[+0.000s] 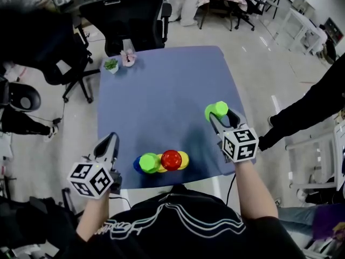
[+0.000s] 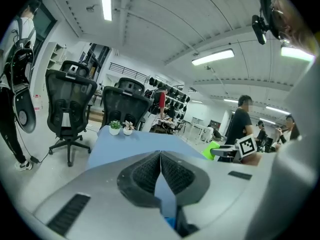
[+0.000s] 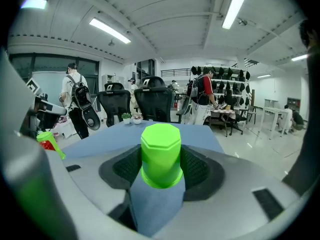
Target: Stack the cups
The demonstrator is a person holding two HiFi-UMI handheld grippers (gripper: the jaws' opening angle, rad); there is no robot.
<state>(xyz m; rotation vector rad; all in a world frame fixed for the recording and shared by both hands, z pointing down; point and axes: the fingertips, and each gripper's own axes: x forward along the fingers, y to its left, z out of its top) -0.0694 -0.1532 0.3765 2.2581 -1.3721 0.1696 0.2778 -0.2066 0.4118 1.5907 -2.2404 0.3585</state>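
A light green cup [image 1: 216, 110] hangs above the right side of the blue table [image 1: 161, 85], held upside down in my right gripper [image 1: 221, 116]. In the right gripper view the pads press on both sides of this cup [image 3: 160, 154]. A cluster of cups lies near the table's front edge: a green cup [image 1: 148, 162], a red cup [image 1: 171, 159], a yellow cup [image 1: 184, 159], and a blue cup [image 1: 137, 165] partly hidden. My left gripper [image 1: 110, 140] sits left of that cluster; its pads [image 2: 170, 171] touch, with nothing between them.
Two small potted plants [image 1: 111, 65] [image 1: 128, 58] stand at the table's far left corner. Black office chairs [image 1: 129, 15] stand behind the table. A person in dark clothes [image 1: 318, 99] stands close to the table's right side.
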